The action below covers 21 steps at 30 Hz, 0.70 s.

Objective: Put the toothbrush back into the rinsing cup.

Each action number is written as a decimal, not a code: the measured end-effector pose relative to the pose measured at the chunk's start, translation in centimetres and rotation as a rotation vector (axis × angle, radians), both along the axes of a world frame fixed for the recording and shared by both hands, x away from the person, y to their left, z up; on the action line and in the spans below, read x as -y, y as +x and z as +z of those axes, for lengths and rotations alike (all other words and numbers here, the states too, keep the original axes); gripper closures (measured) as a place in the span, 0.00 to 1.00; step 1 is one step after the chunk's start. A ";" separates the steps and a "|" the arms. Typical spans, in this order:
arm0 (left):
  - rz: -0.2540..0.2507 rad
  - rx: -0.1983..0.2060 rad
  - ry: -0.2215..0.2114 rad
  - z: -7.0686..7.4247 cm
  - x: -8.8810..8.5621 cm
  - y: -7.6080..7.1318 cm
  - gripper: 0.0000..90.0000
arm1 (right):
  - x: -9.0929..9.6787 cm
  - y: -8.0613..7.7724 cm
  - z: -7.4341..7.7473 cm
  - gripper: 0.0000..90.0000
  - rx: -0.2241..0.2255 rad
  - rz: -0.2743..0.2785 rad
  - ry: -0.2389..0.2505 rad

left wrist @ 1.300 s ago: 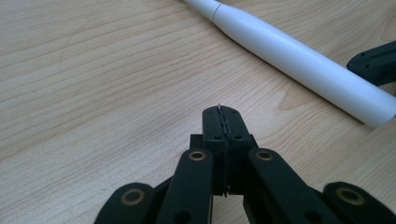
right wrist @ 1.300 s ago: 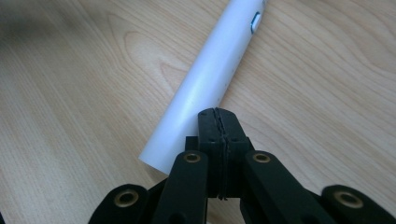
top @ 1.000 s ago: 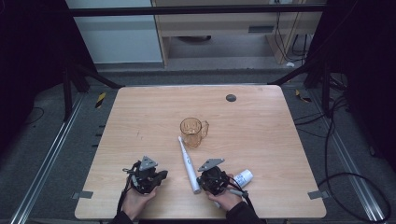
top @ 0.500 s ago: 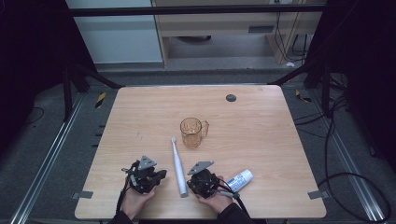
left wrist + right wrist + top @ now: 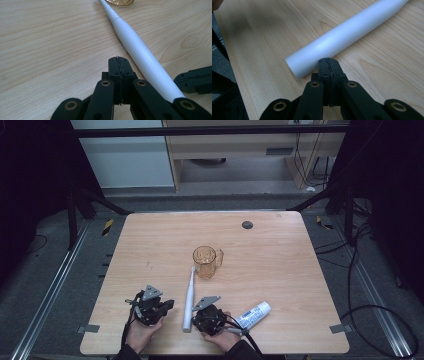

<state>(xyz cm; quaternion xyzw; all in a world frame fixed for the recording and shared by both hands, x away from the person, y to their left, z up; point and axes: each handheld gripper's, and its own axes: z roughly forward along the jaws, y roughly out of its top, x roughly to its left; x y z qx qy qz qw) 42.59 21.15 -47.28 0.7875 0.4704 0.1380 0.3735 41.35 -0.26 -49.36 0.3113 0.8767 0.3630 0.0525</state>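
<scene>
A white electric toothbrush (image 5: 189, 300) lies almost straight up the table, its head by a clear amber mug (image 5: 205, 260). My left gripper (image 5: 168, 304) rests shut and empty just left of the handle (image 5: 140, 52); its closed tips (image 5: 119, 59) point past the handle toward the mug's base (image 5: 120, 2). On the handle's other side, my right gripper (image 5: 196, 318) is shut with nothing held. Its closed tips (image 5: 328, 60) sit against the toothbrush's butt end (image 5: 342, 37). A white toothpaste tube (image 5: 253, 315) lies to the right of the right hand.
The wooden table (image 5: 280, 270) has a small dark round mark (image 5: 247, 224) near its far edge. Both hands sit close to the near edge. Metal frame rails and cables run along the floor around the table.
My right gripper slid left and the toothbrush's near end swung left with it, from slanted to nearly straight. The toothpaste tube now lies uncovered. The left gripper stayed put.
</scene>
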 end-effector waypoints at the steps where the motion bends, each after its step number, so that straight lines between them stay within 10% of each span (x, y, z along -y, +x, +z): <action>1: 0.001 0.000 0.000 0.0 -0.1 0.0 1.00 | -0.1 0.0 0.0 1.00 0.002 -0.001 -0.001; 9: 0.012 0.020 -0.002 0.5 -0.3 0.1 1.00 | 1.3 0.2 1.1 1.00 0.035 -0.036 0.038; 21: -0.009 0.048 -0.015 1.8 0.9 0.8 1.00 | 12.5 2.5 5.8 0.95 0.219 -0.307 0.072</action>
